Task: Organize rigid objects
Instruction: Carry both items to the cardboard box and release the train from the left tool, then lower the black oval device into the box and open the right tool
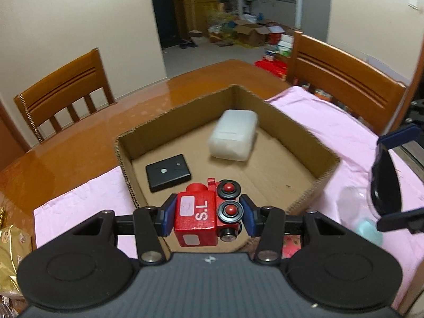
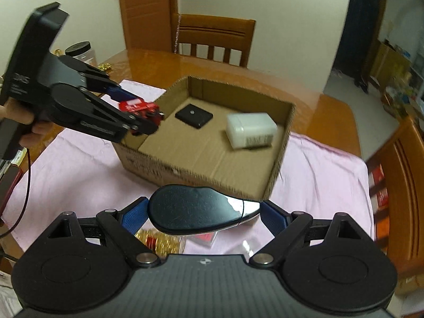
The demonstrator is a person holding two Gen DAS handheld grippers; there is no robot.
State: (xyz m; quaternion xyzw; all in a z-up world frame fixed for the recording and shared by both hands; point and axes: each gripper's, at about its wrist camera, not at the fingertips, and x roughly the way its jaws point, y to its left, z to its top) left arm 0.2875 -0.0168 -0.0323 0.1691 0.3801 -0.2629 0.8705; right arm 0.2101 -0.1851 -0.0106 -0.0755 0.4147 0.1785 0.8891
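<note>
Left gripper (image 1: 208,216) clamps red toy train (image 1: 201,216) above cardboard box (image 1: 304,129) near edge; right gripper (image 2: 204,213) pinches black mouse (image 2: 198,209) just outside box.

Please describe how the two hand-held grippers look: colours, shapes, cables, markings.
Both the left hand-held gripper and the right hand-held gripper are matte black with blue ribbed pads, silver pivot screws, two round discs and a ribbed grey deck. A thin dark cable hangs below the left one.

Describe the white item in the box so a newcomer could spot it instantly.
On the pink cloth sits an open cardboard box. On its floor, toward the far end, lies a white plastic container. Its only neighbour in there is a flat black square pad; the container is bulkier, pale and rounded.
</note>
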